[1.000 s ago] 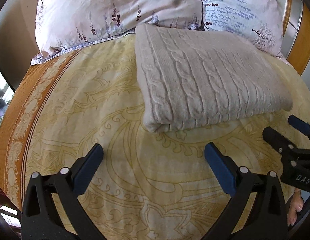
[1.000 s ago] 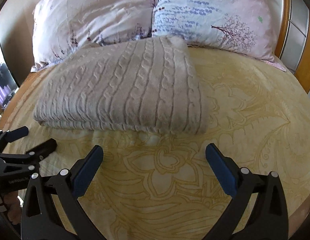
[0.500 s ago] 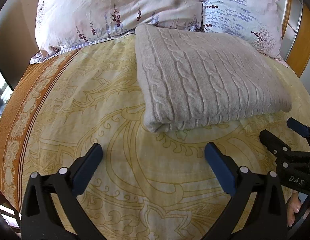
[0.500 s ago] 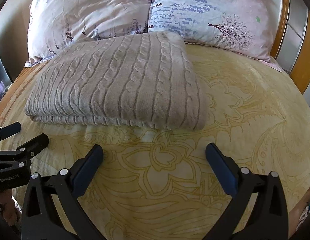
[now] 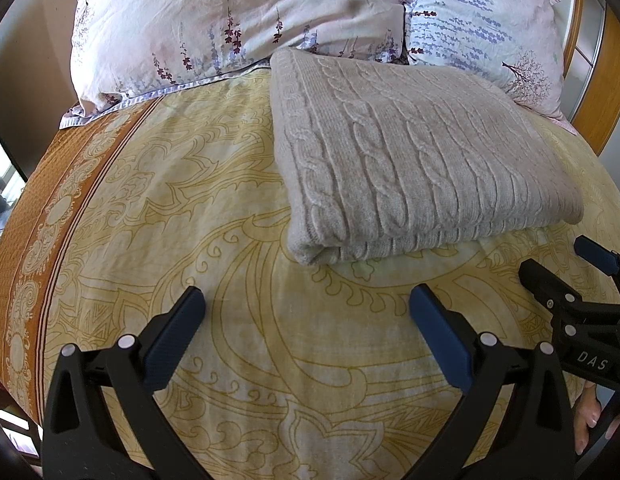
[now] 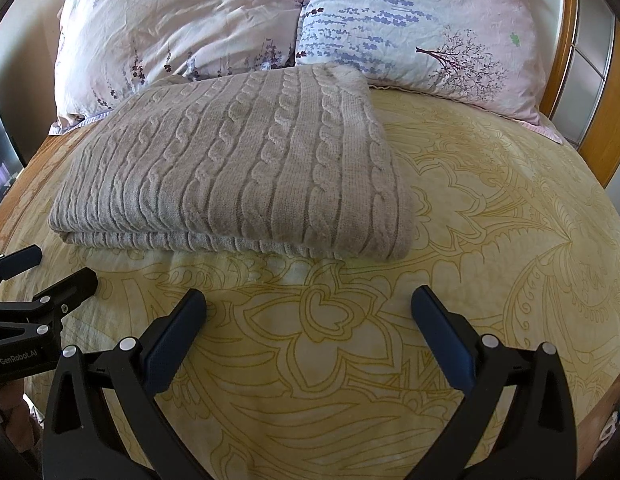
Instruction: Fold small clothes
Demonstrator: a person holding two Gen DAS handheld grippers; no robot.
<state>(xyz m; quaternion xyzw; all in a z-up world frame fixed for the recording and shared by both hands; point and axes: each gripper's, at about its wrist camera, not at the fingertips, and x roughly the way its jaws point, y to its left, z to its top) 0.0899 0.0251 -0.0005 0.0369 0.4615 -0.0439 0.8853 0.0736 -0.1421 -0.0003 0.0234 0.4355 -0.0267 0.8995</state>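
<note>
A beige cable-knit sweater (image 5: 414, 160) lies folded into a neat rectangle on the yellow patterned bedspread (image 5: 237, 264); it also shows in the right wrist view (image 6: 245, 176). My left gripper (image 5: 305, 312) is open and empty, hovering over the bedspread just short of the sweater's near left corner. My right gripper (image 6: 310, 312) is open and empty, in front of the sweater's near edge. Each gripper shows at the edge of the other's view: the right one (image 5: 566, 268) and the left one (image 6: 41, 272).
Two floral pillows (image 5: 237, 20) (image 6: 414, 28) lean at the head of the bed, touching the sweater's far edge. A wooden headboard (image 6: 614, 120) stands at the right. An orange border (image 5: 33, 208) runs along the bed's left edge.
Both grippers have drawn back slightly from the sweater and stayed open. The sweater has not moved.
</note>
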